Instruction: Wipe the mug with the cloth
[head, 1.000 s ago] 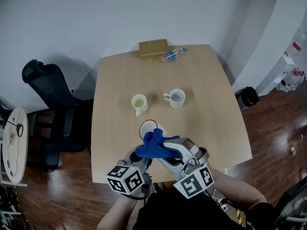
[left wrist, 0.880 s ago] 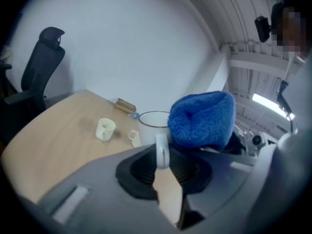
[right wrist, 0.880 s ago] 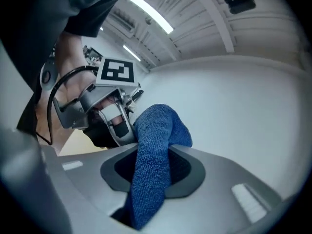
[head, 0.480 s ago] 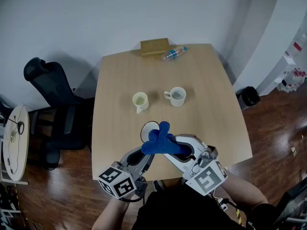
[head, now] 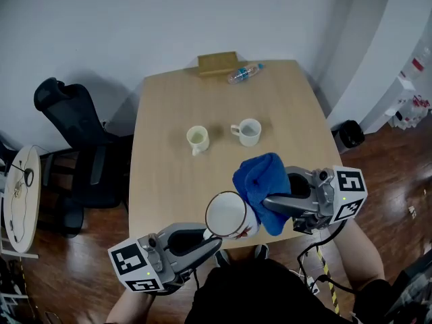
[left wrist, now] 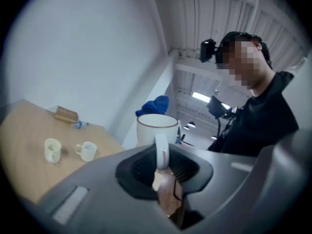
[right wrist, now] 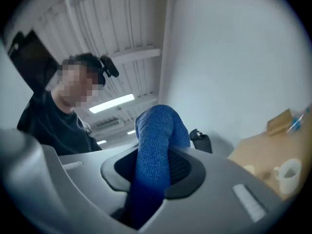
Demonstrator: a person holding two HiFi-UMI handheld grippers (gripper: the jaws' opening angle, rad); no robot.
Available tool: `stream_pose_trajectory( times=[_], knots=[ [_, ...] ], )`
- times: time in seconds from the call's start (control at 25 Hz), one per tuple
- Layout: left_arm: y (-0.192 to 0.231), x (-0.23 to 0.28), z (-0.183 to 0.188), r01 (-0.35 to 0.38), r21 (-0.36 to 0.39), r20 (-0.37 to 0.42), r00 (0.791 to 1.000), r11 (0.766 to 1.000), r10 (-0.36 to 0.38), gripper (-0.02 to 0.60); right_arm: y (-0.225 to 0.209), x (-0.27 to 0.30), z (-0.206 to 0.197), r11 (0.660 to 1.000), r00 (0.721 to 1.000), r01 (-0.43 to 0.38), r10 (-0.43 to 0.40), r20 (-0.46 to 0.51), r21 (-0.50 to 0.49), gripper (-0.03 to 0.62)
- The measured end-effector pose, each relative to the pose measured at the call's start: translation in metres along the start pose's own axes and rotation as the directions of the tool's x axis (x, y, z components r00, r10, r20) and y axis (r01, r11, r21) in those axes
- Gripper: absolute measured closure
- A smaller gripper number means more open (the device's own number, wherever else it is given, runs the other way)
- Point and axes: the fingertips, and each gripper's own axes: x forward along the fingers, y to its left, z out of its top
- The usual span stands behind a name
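Holding the mug (head: 226, 214) by its handle, the left gripper (head: 209, 240) has its jaws clamped shut, carrying it upright above the near edge of the tabletop (head: 169, 181). The right gripper (head: 271, 204) pinches the blue cloth (head: 260, 181) in its jaws, and the cloth touches the mug's right side. Wiping looks just begun; next the cloth must rub round the wall and rim. The mug is white with a thin dark rim line.

Wooden table (head: 162, 181) — cream mug (head: 197, 139), white mug (head: 248, 131) mid-table; bottle (head: 244, 73), wooden block (head: 217, 64) far edge.
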Motion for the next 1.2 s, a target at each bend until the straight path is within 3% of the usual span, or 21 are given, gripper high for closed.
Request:
stream_pose_trajectory(
  times=[0.08,0.16,0.28,0.36,0.44,0.52,0.72,0.8,0.88,1.0,1.08,1.16,1.2],
  knots=[
    [-0.027,0.002,0.003,0.119,0.019,-0.011,0.993,0.993,-0.119,0.520,0.004,-0.003,0.001,0.988,0.994,-0.104,0.099,0.048,0.112,0.484],
    [-0.050,0.006,0.003,0.234,0.024,-0.013,0.972,0.972,-0.234,0.520,0.013,0.000,-0.006,0.950,0.974,-0.225,0.209,0.092,0.217,0.484],
    [-0.076,0.016,0.007,0.377,0.021,0.024,0.926,0.926,-0.377,0.520,0.039,0.012,-0.011,0.819,0.899,-0.436,0.380,0.218,0.373,0.484],
    [-0.088,0.019,0.011,0.442,0.023,0.057,0.895,0.897,-0.443,0.520,0.053,0.019,-0.011,0.731,0.844,-0.536,0.448,0.296,0.423,0.484],
    [-0.095,0.020,0.013,0.476,0.027,0.078,0.875,0.879,-0.477,0.520,0.062,0.025,-0.015,0.684,0.810,-0.587,0.486,0.329,0.434,0.484],
    [-0.098,0.020,0.014,0.486,0.024,0.091,0.869,0.874,-0.486,0.520,0.069,0.030,-0.019,0.656,0.794,-0.608,0.505,0.337,0.447,0.484],
    [-0.090,0.020,0.015,0.466,0.001,0.141,0.876,0.885,-0.461,0.520,0.069,0.042,-0.031,0.647,0.817,-0.576,0.466,0.340,0.499,0.485],
    [-0.084,0.019,0.018,0.436,-0.007,0.178,0.886,0.900,-0.428,0.520,0.061,0.043,-0.033,0.688,0.845,-0.534,0.416,0.337,0.490,0.485],
    [-0.074,0.017,0.023,0.375,-0.009,0.226,0.904,0.927,-0.364,0.520,0.042,0.041,-0.030,0.772,0.892,-0.441,0.323,0.315,0.458,0.484],
    [-0.045,0.012,0.042,0.207,-0.016,0.318,0.929,0.978,-0.192,0.520,-0.001,0.021,-0.013,0.909,0.959,-0.202,0.107,0.264,0.365,0.484],
    [-0.018,0.004,0.050,0.059,-0.033,0.356,0.934,0.998,-0.043,0.520,-0.024,0.000,0.004,0.969,0.974,0.019,-0.074,0.216,0.246,0.484],
    [0.012,-0.006,0.053,-0.091,-0.038,0.359,0.928,0.995,0.099,0.520,-0.032,-0.015,0.025,0.966,0.950,0.255,-0.259,0.175,0.046,0.484],
    [0.025,-0.011,0.054,-0.159,-0.035,0.351,0.922,0.987,0.161,0.520,-0.029,-0.017,0.036,0.932,0.928,0.351,-0.334,0.163,-0.087,0.484]
  ],
)
